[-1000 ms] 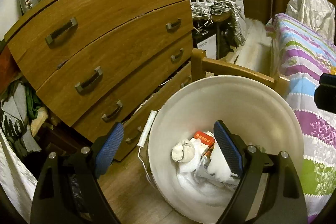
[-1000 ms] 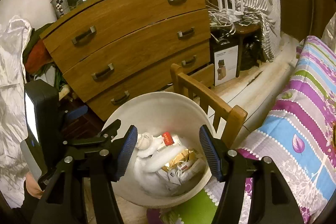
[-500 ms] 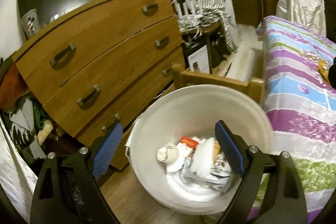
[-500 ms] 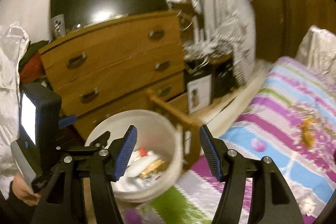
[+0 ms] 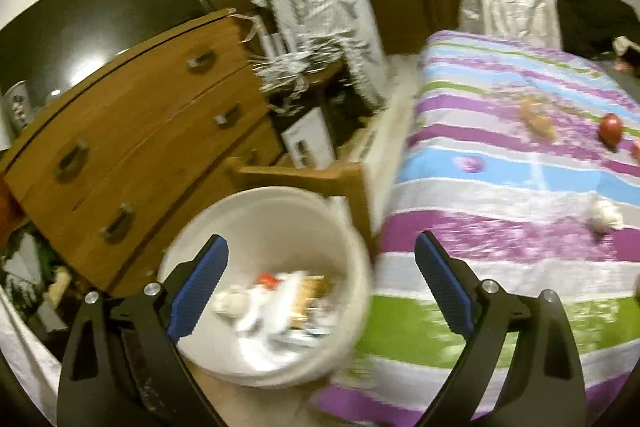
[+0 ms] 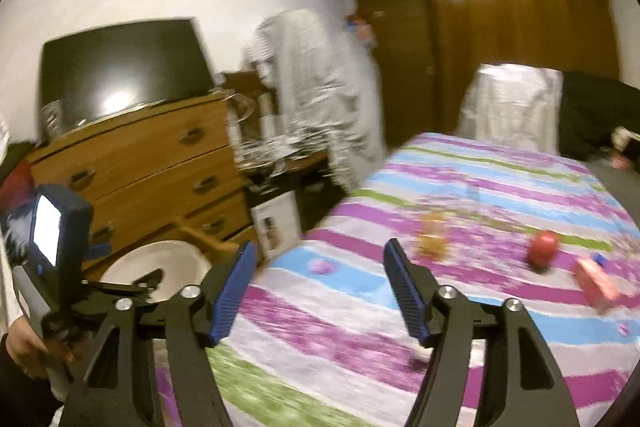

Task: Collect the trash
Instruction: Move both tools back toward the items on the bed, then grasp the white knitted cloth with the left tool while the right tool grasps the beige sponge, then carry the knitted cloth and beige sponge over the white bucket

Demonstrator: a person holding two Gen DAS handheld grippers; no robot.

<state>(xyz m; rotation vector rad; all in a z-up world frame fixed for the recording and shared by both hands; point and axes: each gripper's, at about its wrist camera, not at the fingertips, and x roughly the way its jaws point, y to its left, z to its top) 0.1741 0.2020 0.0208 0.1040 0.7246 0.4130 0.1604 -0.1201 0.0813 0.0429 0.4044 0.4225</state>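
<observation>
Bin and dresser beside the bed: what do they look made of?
The bin looks like smooth white plastic, with an even, seamless wall and slight sheen. The dresser looks like wood or wood veneer, brown grain with dark metal-looking handles; blur leaves that open.

The left gripper (image 5: 320, 275) hung with its fingers (image 5: 198, 277) spread wide, holding nothing. A white bin (image 5: 276, 215) of blurred trash (image 5: 276, 301) stood just beside the bed's (image 5: 500, 187) near corner. On the bed's right edge lay a red ball (image 5: 611, 129) and a white wad (image 5: 604, 217).
</observation>
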